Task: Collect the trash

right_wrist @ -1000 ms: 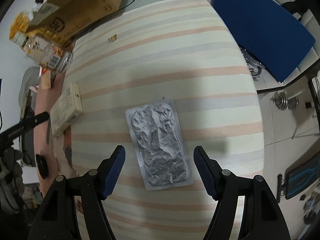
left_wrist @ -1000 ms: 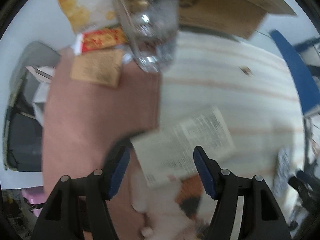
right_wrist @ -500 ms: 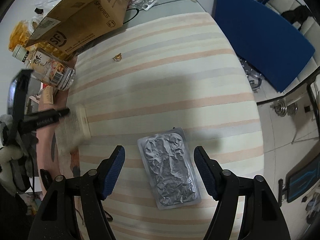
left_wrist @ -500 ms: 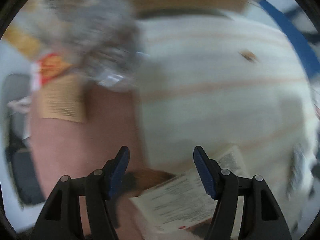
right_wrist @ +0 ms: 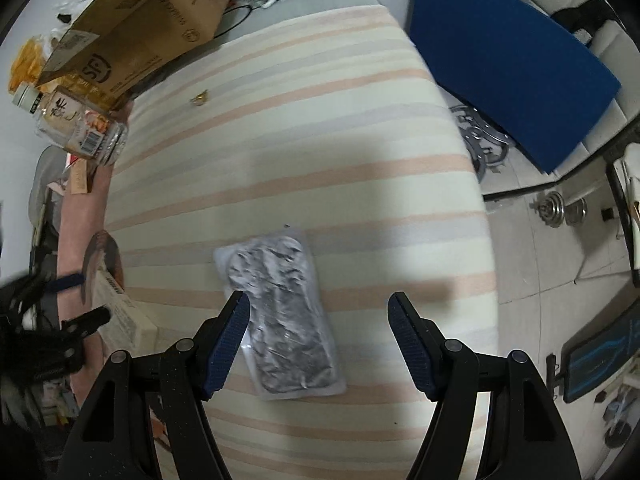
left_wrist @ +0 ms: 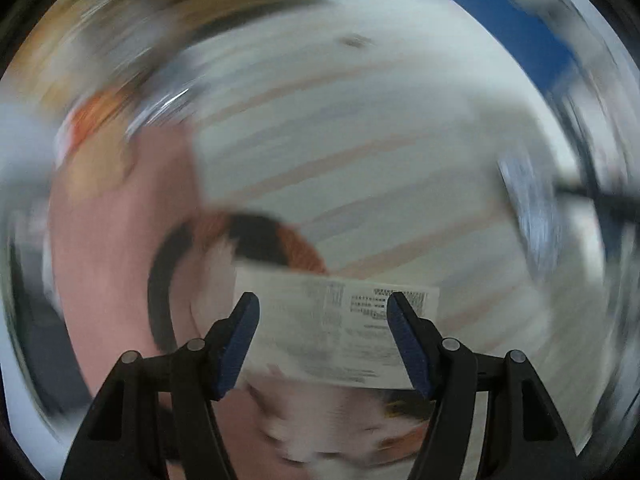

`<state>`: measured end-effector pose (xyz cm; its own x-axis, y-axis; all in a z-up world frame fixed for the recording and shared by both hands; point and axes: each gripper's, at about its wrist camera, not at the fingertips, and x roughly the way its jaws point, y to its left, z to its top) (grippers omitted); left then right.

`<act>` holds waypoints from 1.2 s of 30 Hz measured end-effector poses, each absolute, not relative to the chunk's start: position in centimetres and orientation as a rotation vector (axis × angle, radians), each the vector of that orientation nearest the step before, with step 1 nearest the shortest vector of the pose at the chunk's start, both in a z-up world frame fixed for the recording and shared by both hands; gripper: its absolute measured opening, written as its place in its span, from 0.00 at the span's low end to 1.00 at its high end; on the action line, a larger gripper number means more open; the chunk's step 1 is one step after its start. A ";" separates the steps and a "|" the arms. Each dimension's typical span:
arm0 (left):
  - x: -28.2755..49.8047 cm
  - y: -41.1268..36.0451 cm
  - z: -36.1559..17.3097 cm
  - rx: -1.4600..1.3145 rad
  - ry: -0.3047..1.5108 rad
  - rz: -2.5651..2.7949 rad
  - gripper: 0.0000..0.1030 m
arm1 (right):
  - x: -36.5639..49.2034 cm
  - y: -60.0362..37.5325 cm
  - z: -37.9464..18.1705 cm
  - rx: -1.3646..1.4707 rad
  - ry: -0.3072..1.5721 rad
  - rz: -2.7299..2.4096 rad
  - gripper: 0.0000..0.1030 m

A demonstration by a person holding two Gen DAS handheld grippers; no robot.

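Swinging fast, left gripper (left_wrist: 322, 332) now straddles the flat printed carton (left_wrist: 340, 332), jaws spread; right gripper (right_wrist: 318, 340) hangs spread over the crinkly foil blister pack (right_wrist: 280, 312) mid-cloth, edges clear.

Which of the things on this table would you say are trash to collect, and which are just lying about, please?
Probably trash:
foil pack
printed box
plastic bottle
small scrap

Just lying about:
cardboard box
striped cloth
blue board
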<state>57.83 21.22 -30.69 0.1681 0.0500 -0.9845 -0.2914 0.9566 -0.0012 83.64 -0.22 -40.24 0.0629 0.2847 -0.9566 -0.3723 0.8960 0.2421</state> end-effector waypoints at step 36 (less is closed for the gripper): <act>57.0 18.1 -33.3 -0.687 1.277 0.643 0.69 | 77.7 3.4 -41.5 -0.364 1.263 0.484 0.66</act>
